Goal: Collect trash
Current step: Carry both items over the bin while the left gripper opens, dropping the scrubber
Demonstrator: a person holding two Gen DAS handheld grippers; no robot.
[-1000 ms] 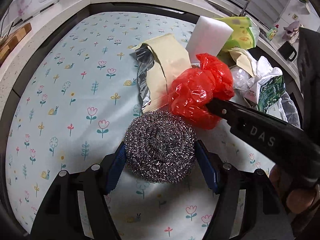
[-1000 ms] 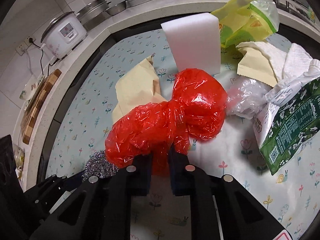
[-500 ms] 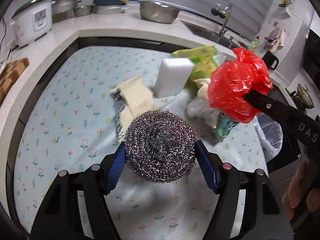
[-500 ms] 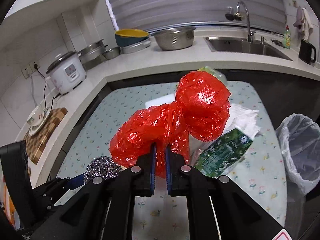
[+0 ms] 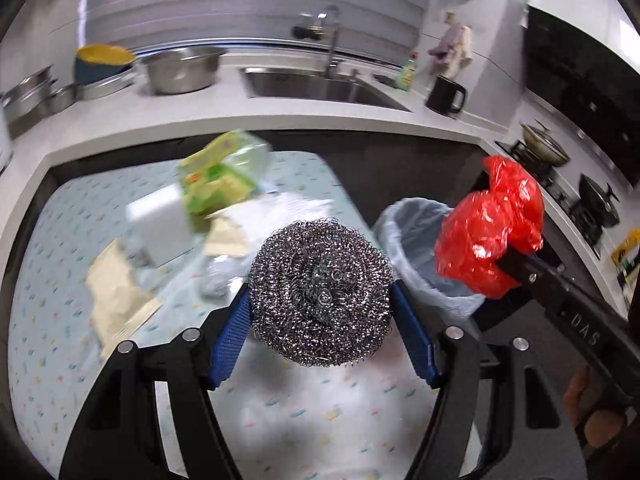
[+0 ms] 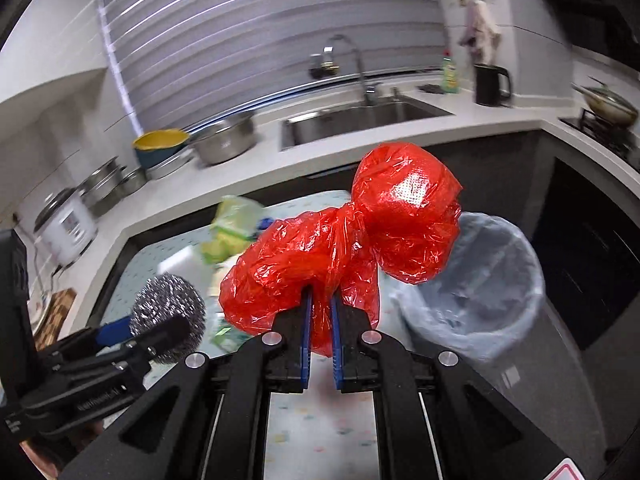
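So the steel wool scrubber (image 5: pixel 320 292) is wedged between the blue pads of the left tool (image 5: pixel 320 320), clamped from both sides and up in the air above the flowery tabletop (image 5: pixel 60 280). The red plastic bag (image 6: pixel 344 236) is pinched tight in the right tool (image 6: pixel 320 320), jaws nearly together on a fold of it, bag hanging right by the lined trash bin (image 6: pixel 492 280). Leftover wrappers and a white sponge block (image 5: pixel 160 220) sit blurry on the tabletop behind

both matte black plastic two-finger grippers (image 5: pixel 320 320) (image 6: pixel 320 320) sporting blue ribbed pads (image 5: pixel 230 338), silver round screws (image 5: pixel 191 335), white "DAS" lettering showing on side
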